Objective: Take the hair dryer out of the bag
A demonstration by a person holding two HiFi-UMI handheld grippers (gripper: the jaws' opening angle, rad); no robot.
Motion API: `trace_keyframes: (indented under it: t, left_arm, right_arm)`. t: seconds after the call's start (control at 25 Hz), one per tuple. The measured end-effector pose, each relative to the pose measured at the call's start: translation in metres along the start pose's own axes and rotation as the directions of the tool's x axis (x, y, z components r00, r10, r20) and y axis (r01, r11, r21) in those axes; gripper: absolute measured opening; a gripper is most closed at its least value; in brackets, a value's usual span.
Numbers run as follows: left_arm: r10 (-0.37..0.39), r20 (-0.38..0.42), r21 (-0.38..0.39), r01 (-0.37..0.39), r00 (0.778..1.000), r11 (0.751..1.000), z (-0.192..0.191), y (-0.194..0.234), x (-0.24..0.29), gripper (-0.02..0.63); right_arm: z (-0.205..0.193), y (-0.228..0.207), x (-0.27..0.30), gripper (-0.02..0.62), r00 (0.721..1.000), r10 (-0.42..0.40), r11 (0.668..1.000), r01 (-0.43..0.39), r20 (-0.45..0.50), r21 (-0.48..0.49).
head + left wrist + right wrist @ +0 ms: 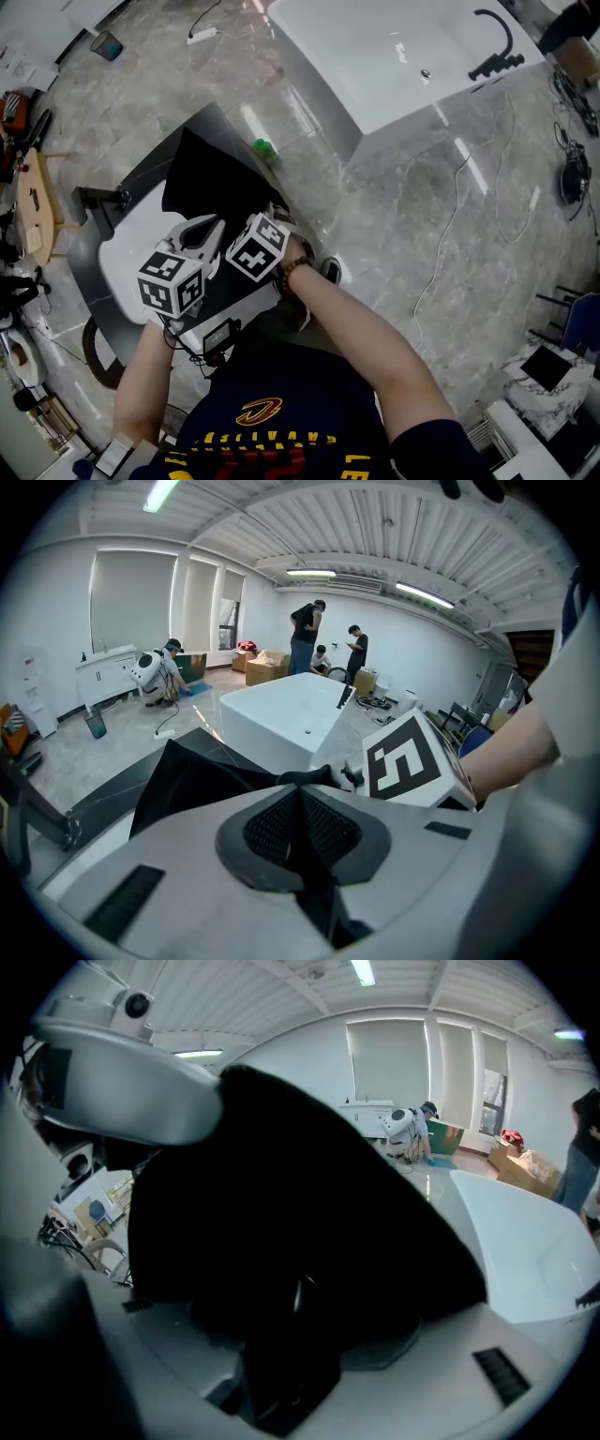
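Note:
A black fabric bag [217, 190] lies on a grey and white table [117, 258]. My left gripper [200, 234] is at the bag's near edge. In the left gripper view the left gripper [300, 797] is shut on a fold of the black bag [192, 780], which stretches away to the left. My right gripper [277, 219] is beside it on the right, its marker cube [412, 758] close by. In the right gripper view the right gripper [291, 1312] stands open, and the bag [300, 1194] drapes over and between its jaws. No hair dryer shows in any view.
A white bathtub [394, 56] stands on the marble floor beyond the table. A small green object [263, 147] lies by the table's far corner. Cables [450, 234] run over the floor on the right. Several people [305, 635] are far back in the room.

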State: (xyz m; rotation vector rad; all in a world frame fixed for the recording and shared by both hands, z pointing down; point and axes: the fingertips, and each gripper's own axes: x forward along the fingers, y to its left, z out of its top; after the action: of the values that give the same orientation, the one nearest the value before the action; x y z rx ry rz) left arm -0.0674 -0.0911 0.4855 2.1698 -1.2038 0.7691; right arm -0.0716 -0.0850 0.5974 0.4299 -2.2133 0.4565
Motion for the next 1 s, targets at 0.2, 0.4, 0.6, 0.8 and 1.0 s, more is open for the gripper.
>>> trace_keyframes:
  t: [0.2, 0.4, 0.6, 0.8, 1.0]
  left_arm:
    - [-0.003, 0.005, -0.013, 0.003, 1.000, 1.000, -0.001, 0.003, 0.000, 0.014]
    - [0.010, 0.031, -0.097, -0.006, 0.999, 0.995, -0.004, 0.017, -0.003, 0.014]
    - [-0.018, 0.062, -0.202, 0.030, 0.998, 0.979, -0.013, 0.023, -0.004, 0.014]
    - [-0.056, 0.084, -0.290, 0.079, 0.995, 0.954, -0.024, 0.023, -0.002, 0.015]
    - [-0.065, 0.078, -0.302, 0.086, 0.995, 0.949, -0.028, 0.019, 0.000, 0.014]
  right_arm:
    - [0.005, -0.002, 0.010, 0.196, 0.997, 0.008, 0.999, -0.011, -0.074, -0.042]
    - [0.004, -0.004, 0.011, 0.196, 0.990, -0.021, 1.000, 0.021, -0.137, -0.008]
    - [0.003, -0.003, 0.014, 0.196, 0.988, -0.049, 0.999, 0.052, -0.146, 0.014]
    - [0.005, 0.001, 0.019, 0.199, 0.992, -0.007, 1.000, 0.008, -0.129, 0.006]
    - [0.007, 0.001, 0.014, 0.204, 0.996, -0.009, 1.000, 0.010, -0.085, 0.010]
